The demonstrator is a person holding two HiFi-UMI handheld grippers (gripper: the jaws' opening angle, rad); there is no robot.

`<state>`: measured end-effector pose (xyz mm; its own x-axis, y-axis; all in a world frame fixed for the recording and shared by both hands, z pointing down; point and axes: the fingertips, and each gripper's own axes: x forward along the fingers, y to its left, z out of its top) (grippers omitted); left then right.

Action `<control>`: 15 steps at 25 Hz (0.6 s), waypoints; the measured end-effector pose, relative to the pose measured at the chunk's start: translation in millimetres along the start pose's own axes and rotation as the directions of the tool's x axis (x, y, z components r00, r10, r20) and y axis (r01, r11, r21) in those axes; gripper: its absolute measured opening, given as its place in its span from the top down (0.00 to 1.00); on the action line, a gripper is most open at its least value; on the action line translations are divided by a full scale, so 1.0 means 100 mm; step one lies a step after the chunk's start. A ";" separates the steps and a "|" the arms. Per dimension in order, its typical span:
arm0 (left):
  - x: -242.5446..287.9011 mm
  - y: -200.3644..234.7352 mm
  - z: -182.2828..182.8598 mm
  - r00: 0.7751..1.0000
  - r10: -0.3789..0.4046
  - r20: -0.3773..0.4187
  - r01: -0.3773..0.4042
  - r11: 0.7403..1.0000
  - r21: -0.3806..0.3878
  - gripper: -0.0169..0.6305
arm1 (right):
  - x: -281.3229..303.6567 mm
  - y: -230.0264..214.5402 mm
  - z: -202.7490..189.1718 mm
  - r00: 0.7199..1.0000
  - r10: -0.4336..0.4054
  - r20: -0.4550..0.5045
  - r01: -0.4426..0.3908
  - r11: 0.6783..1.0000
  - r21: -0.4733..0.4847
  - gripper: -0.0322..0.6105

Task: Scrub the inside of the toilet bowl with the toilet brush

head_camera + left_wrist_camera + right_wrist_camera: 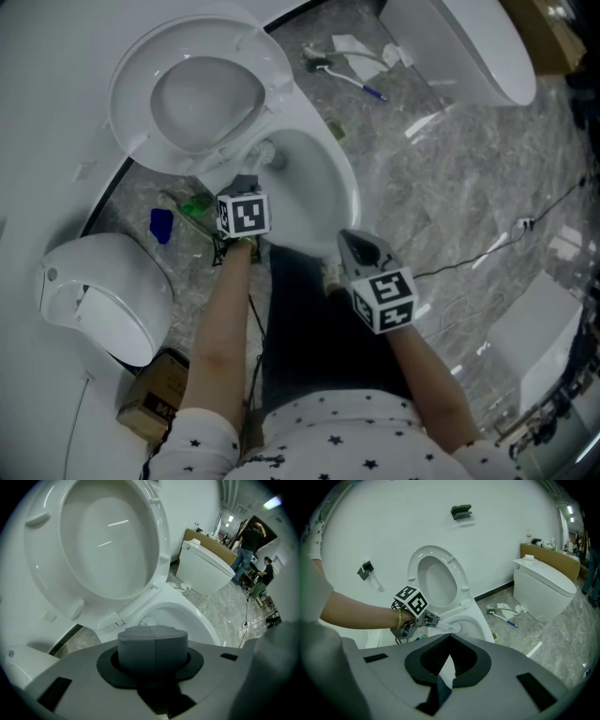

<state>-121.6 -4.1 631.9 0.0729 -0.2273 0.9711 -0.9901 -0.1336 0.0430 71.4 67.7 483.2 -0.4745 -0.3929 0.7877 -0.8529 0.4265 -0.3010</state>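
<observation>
The white toilet brush [273, 156] is seen with its bristled head down inside the toilet bowl [349, 183], toward the back, just below the raised seat [267, 66]. A grey marbled floor [450, 169] is laid around the toilet. A cardboard box [157, 394] is seen at the far left and a second toilet [469, 42] at the far right. The brush handle is clamped in the left gripper [248, 183], held over the bowl's left rim on an outstretched forearm. The right gripper [349, 240] is held by the front rim, jaws parted, nothing between them.
</observation>
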 end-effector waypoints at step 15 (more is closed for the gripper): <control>0.05 -0.13 -0.01 1.000 -0.027 0.000 0.027 1.000 0.011 0.74 | 0.01 0.03 -0.05 1.000 -0.004 -0.010 0.004 1.000 0.000 0.95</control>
<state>-108.0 -2.4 636.9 0.0995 -0.2235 0.9696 -0.9864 -0.1503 0.0666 69.7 72.9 485.9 -0.4692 -0.3865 0.7940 -0.8548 0.4247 -0.2984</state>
